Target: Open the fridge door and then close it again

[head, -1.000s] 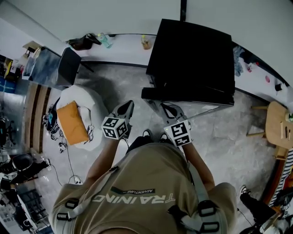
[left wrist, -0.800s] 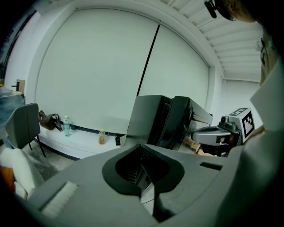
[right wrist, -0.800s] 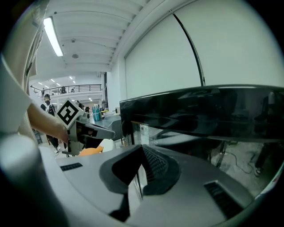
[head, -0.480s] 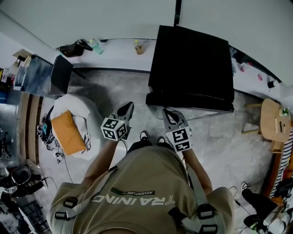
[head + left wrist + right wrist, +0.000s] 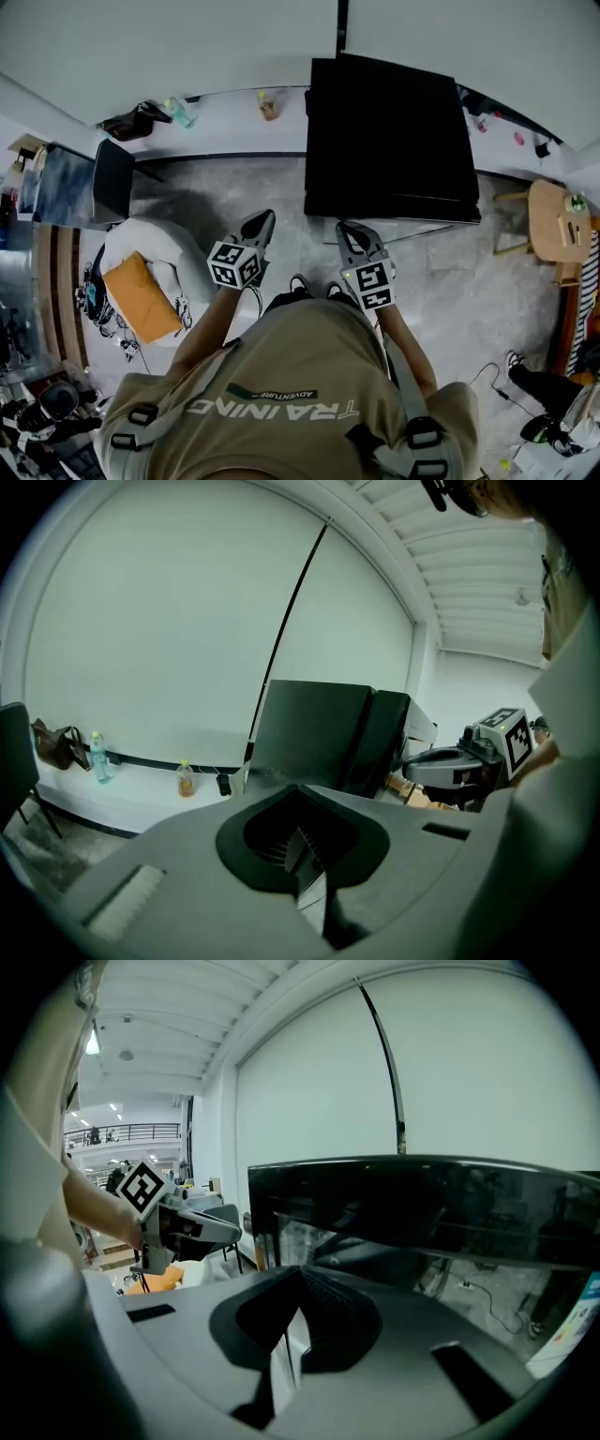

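Note:
A black fridge [image 5: 389, 136] stands against the white wall, seen from above in the head view. Its front edge runs straight and its door looks closed. My left gripper [image 5: 258, 227] and right gripper [image 5: 351, 236] hover side by side just short of that front, both shut and holding nothing. The left gripper view has the fridge [image 5: 323, 733] ahead beyond my shut left gripper [image 5: 302, 850], with the right gripper [image 5: 441, 764] off to the right. The right gripper view faces the fridge's dark glass front [image 5: 441, 1213] over my shut right gripper [image 5: 291, 1326]; the left gripper [image 5: 225, 1223] shows at left.
A white beanbag with an orange cushion [image 5: 141, 292] lies on the floor at left, a black chair [image 5: 112, 178] behind it. Two bottles [image 5: 178, 111] [image 5: 270, 103] stand on the white ledge along the wall. A wooden stool [image 5: 558, 220] is right of the fridge.
The head view has drawn back a little from the fridge. The dark edge that jutted out at the fridge's front left now sits in line with its body. Both grippers stay shut.

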`<state>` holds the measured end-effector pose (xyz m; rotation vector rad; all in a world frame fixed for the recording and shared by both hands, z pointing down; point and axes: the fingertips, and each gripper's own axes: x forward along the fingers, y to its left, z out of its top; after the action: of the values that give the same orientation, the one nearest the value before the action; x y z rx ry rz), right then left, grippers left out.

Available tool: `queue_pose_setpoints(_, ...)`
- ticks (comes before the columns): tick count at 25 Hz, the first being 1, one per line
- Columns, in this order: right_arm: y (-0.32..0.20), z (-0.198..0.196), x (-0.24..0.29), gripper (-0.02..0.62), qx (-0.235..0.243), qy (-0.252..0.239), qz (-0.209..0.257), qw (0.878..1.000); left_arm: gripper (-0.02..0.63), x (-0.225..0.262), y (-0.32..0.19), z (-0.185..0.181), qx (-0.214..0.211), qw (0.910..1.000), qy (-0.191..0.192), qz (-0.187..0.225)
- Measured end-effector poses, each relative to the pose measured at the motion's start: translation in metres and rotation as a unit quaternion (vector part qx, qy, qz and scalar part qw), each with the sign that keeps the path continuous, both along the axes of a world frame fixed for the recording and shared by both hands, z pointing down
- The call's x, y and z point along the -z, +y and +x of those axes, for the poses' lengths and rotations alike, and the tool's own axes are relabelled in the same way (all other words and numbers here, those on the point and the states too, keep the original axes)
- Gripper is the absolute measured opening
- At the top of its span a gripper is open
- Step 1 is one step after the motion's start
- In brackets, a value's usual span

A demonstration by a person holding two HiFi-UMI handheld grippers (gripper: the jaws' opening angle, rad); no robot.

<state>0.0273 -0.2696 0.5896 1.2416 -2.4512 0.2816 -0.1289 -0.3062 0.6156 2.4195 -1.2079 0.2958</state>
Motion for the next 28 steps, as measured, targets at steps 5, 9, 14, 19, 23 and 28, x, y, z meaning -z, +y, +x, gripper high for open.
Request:
queue_pose_setpoints(5, -0.001, 0.003, 0.002, -0.004, -0.023, 0.005, -0.002, 1.000, 0.000, 0.004, -0.011, 0.008, -0.028, 0.9996, 0.003, 0.003)
queue_pose_setpoints(9, -0.002, 0.003, 0.007, -0.003, -0.035, 0.006, 0.005, 0.999, 0.000, 0.003, -0.013, 0.011, -0.042, 0.9991, 0.005, 0.004)
queue_pose_setpoints(14, 0.004, 0.006, 0.013, -0.003, -0.042, 0.010, 0.011, 0.999, 0.000, 0.005, -0.007, 0.016, -0.051, 0.9986, 0.009, 0.006)
queue_pose_setpoints(19, 0.009, 0.010, 0.019, -0.003, -0.053, 0.006, 0.018, 0.998, 0.000, 0.012, -0.004, 0.021, -0.056, 0.9983, 0.010, 0.014)
queue_pose_setpoints(23, 0.015, 0.013, 0.024, -0.004, -0.056, -0.002, 0.026, 0.998, 0.000, 0.018, 0.001, 0.020, -0.047, 0.9986, 0.009, 0.022)
queue_pose_setpoints(28, 0.020, 0.017, 0.039, -0.004, -0.049, -0.012, 0.041, 0.998, 0.000, 0.035, 0.007, 0.021, -0.035, 0.9987, 0.007, 0.038)
